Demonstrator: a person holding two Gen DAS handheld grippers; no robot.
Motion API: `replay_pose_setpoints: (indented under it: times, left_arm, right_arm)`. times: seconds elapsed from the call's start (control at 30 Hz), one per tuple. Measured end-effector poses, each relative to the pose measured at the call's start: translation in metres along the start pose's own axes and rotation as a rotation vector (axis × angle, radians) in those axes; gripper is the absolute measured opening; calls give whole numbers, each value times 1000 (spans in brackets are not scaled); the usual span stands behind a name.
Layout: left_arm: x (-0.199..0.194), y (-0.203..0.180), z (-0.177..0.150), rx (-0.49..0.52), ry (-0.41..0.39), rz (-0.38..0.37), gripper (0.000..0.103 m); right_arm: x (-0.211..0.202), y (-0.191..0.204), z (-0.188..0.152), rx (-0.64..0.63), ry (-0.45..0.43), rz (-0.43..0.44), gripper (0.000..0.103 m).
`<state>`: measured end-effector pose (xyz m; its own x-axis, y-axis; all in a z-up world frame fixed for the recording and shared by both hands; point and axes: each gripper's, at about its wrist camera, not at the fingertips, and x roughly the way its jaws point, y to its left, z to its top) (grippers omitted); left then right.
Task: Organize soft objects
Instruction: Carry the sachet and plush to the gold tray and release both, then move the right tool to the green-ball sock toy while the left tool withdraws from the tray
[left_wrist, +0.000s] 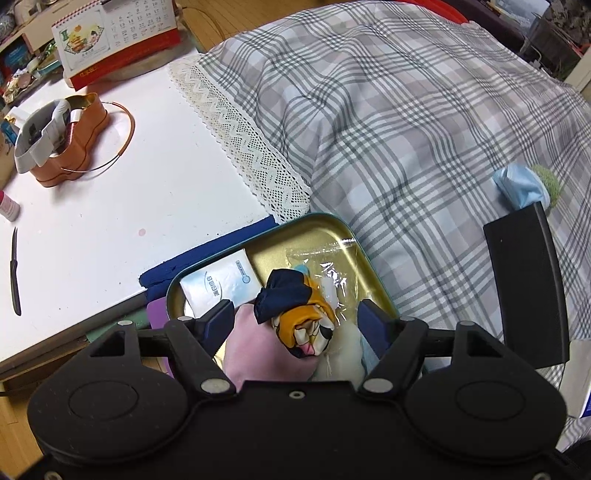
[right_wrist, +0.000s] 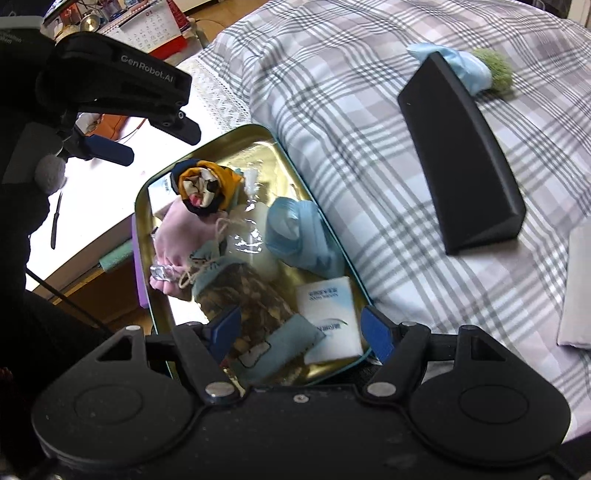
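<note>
**Tin tray of soft things at the bed's edge**

Tin tray (right_wrist: 334, 236), gold inside with a teal rim, lies where the plaid bedspread (right_wrist: 369, 122) meets the white surface (left_wrist: 122, 229). In it sit a rolled scrunchie (right_wrist: 203, 186) of navy, orange and white print, a pink pouch (right_wrist: 181, 236), a light blue folded cloth (right_wrist: 299, 236), a drawstring sachet of dried flowers (right_wrist: 240, 291), white paper packets (right_wrist: 328, 314) and a clear plastic bag (left_wrist: 332, 273).

The left gripper (left_wrist: 295, 314) hangs over the near end of the tray with its blue-padded fingers spread wide; the scrunchie and pink pouch lie between them in the left wrist view, and neither pad touches them (in the right wrist view that gripper sits well above the tray). The right gripper (right_wrist: 299, 332) is also wide apart and holds nothing, its fingers flanking the sachet and a packet.

On the bedspread, well apart from the tray, lies a black wedge-shaped block (right_wrist: 461, 155); just beyond it rest a light blue bundle (right_wrist: 469, 70) and a green fuzzy ball (right_wrist: 498, 70), touching each other. On the surface stand an orange tin (left_wrist: 81, 136) and a desk calendar (left_wrist: 118, 40).
</note>
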<state>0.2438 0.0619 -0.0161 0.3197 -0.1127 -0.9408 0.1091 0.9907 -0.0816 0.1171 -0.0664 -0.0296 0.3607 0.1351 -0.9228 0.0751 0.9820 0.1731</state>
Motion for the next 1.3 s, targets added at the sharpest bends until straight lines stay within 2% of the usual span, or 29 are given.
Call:
replay_pose_setpoints:
  times: [0.23,0.43,0.77,1.13,1.3]
  left_arm:
    - [2,-11,-10,37,3,29,69]
    - [8,-24,-22,79,39,1,69]
    - [13,-41,-33,143,66,-2,69]
    - [17,-55,-39,188,92,-19,69]
    - [18,-63,-41,217,102,-31,70]
  right_arm:
    - [-4,-8,-10,11,16,-24,71]
    - [-11,-16,-17,15,22,-45,71]
    - [-33,-33,-21,20,12,-62,71]
    - [-82,-72,-1,73,-99,-106,73]
    - [-100,-105,18,147,-172,-172,75]
